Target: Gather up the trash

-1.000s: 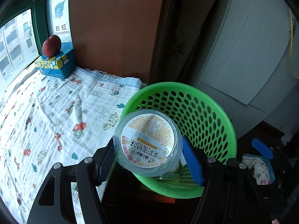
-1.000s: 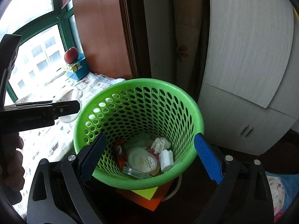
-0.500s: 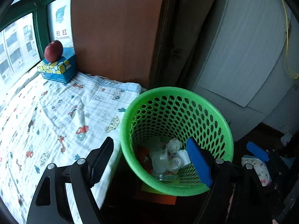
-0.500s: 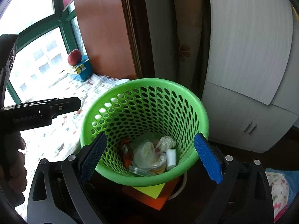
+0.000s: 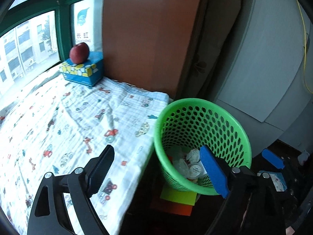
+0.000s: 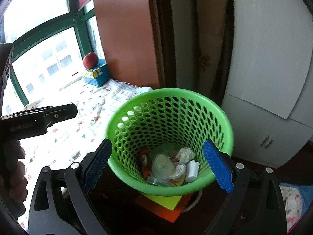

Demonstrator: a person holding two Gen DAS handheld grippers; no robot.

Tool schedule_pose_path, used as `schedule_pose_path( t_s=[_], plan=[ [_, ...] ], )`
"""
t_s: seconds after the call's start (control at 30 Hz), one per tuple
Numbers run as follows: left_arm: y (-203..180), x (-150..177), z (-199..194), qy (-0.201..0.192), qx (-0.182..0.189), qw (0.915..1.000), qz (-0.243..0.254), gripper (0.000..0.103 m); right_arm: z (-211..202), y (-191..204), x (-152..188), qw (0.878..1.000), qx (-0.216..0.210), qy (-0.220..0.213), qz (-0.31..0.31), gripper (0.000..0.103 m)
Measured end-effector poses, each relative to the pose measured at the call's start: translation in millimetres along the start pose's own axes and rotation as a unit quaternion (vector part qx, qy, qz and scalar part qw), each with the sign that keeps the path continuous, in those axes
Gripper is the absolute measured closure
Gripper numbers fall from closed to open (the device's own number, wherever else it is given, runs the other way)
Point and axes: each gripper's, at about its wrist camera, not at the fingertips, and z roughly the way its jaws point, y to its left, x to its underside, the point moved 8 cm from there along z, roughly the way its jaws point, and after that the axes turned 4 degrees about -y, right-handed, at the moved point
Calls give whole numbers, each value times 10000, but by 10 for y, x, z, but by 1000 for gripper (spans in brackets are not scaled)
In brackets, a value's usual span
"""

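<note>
My left wrist camera looks down past the bed's [image 5: 82, 117] corner at the green basket [image 5: 203, 105], close by. My right one faces straight into that basket [image 6: 172, 95] from nearer. Both share basket, apple [image 5: 79, 52] and window [image 6: 39, 45].

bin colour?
Bright green, perforated plastic basket; clearest in the right wrist view.
</note>
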Motion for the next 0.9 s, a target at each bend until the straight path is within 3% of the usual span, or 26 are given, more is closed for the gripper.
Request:
schedule_pose_path(
  t_s=[0.43,0.9],
  plan=[
    [464,81,-301,-177,-446,9984,-301,9,-25,380,-80,9995,-262,-90,-146,10],
    [890,236,-621,-398,-1021,9931,-420,8,-82,641,-102,9987,-291,-183,-365,10]
  ],
)
